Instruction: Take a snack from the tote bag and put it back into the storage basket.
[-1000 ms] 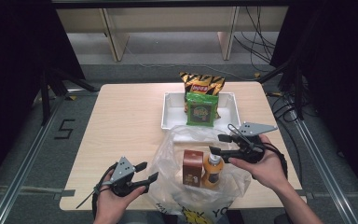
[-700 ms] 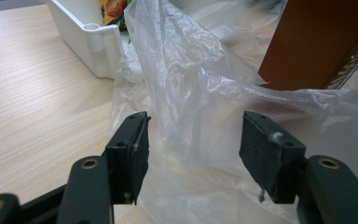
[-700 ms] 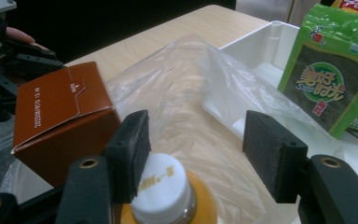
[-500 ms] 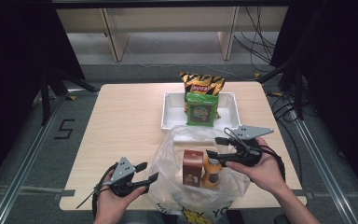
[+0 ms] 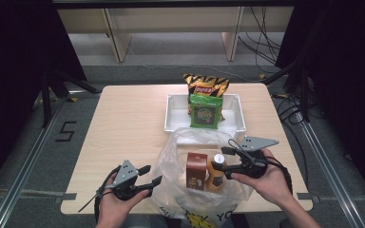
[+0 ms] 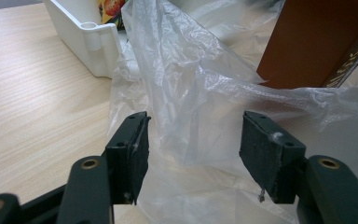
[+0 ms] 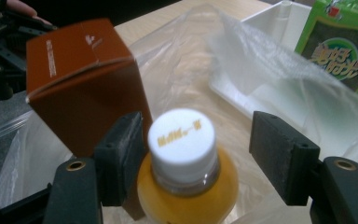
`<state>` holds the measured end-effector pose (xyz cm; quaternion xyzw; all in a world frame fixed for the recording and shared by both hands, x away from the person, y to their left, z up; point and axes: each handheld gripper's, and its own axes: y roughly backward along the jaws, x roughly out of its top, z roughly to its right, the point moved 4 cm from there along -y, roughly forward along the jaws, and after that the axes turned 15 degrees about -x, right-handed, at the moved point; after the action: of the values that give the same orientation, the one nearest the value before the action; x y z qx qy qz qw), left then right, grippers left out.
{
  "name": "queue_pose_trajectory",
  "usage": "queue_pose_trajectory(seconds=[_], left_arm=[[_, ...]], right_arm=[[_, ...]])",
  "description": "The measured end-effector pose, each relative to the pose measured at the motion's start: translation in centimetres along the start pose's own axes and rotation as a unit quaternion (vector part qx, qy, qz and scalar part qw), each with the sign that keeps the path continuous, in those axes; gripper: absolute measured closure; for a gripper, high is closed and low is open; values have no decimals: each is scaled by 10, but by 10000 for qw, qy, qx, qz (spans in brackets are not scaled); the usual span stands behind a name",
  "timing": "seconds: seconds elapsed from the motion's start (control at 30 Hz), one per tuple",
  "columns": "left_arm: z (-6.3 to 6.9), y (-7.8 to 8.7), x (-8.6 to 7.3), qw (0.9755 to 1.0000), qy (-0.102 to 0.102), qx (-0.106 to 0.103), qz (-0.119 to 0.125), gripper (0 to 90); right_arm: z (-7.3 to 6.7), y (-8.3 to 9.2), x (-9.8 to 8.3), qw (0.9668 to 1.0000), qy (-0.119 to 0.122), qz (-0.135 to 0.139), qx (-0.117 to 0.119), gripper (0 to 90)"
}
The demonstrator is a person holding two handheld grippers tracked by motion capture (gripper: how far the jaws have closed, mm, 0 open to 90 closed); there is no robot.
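Observation:
A clear plastic bag [image 5: 179, 151] lies open at the table's near edge. Inside it stand a brown carton [image 5: 196, 171] and an orange juice bottle [image 5: 216, 176] with a white cap [image 7: 182, 136]. My right gripper [image 5: 221, 162] straddles the cap. Its jaws have just been opening, and the right pad [image 7: 279, 154] stands clear of the cap, so the gripper [image 7: 200, 156] is open. The carton [image 7: 84, 84] is just behind the bottle [image 7: 186, 196]. My left gripper [image 5: 151, 174] is open at the bag's left edge. Loose bag film [image 6: 196, 107] hangs between its fingers [image 6: 193, 149], unpinched.
A white tray [image 5: 171, 114] sits behind the bag, holding a green snack packet [image 5: 205, 111] and an orange-and-black crisp bag [image 5: 205, 85]. Bare wood [image 5: 128, 123] stretches to the left of the tray. The tray's corner [image 6: 91, 42] is close to the left gripper.
The right gripper's jaws have spread wider around the bottle's cap, and that hand has drifted slightly toward the near edge. The bottle, carton and left gripper stay put.

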<state>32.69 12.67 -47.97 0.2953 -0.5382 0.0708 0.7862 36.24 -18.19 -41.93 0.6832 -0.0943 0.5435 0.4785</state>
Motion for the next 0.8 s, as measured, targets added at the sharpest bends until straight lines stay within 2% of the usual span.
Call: queue_pose_trajectory(seconds=[0.07, 0.1, 0.13, 0.2, 0.23, 0.27, 0.3, 0.33, 0.37, 0.4, 0.43, 0.47, 0.53, 0.57, 0.6, 0.67, 0.73, 0.77, 0.8], left_arm=[[0, 0, 0, 10000, 20, 10, -1, 415], [0, 0, 0, 10000, 20, 12, 2, 415], [0, 0, 0, 10000, 20, 12, 6, 415], [0, 0, 0, 10000, -37, 0, -16, 415], [0, 0, 0, 10000, -29, 1, -18, 415], [0, 0, 0, 10000, -33, -3, -27, 415], [0, 0, 0, 10000, -31, -2, -26, 415], [0, 0, 0, 10000, -23, 0, -21, 415], [0, 0, 0, 10000, -26, 1, -19, 415], [0, 0, 0, 10000, -31, -4, -21, 415], [0, 0, 0, 10000, -30, -5, -22, 415], [0, 0, 0, 10000, -31, -5, -27, 415], [0, 0, 0, 10000, -44, -13, -38, 415], [0, 0, 0, 10000, -43, -9, -39, 415], [0, 0, 0, 10000, 8, -3, -20, 415], [0, 0, 0, 10000, -4, 31, -35, 415], [0, -1, 0, 10000, -3, -3, -15, 415], [0, 0, 0, 10000, 2, 9, -24, 414], [0, 0, 0, 10000, 1, -9, -22, 415]], right_arm=[[-2, -1, -3, 9999, -130, -40, 15, 351], [1, -3, -5, 9999, 75, 63, 103, 347], [-1, -2, -7, 9999, -42, -69, 68, 342], [-2, -4, -9, 9999, -92, -8, 65, 329], [0, -5, -10, 9999, 73, -14, 92, 324], [-2, -5, -11, 9999, -59, -33, 83, 320], [-2, -6, -13, 9999, -60, -54, 118, 312], [0, -9, -13, 9999, 95, 77, 71, 299], [-3, -9, -15, 9999, -15, -43, 120, 292], [-1, -10, -17, 9998, 148, -47, 132, 285], [-5, -10, -18, 9998, -75, -121, 167, 281], [-2, -12, -20, 9999, -14, -86, 101, 276], [0, -14, -21, 9998, 138, -77, 144, 262], [-1, -15, -22, 9998, -41, -161, 118, 254], [-2, -16, -23, 9998, -78, -134, 103, 251], [-2, -17, -25, 9997, -21, -186, 183, 243], [-3, -19, -25, 9997, -78, -164, 161, 240], [-3, -20, -26, 9997, -59, -183, 170, 236], [-1, -21, -26, 9997, 122, -119, 166, 234]])
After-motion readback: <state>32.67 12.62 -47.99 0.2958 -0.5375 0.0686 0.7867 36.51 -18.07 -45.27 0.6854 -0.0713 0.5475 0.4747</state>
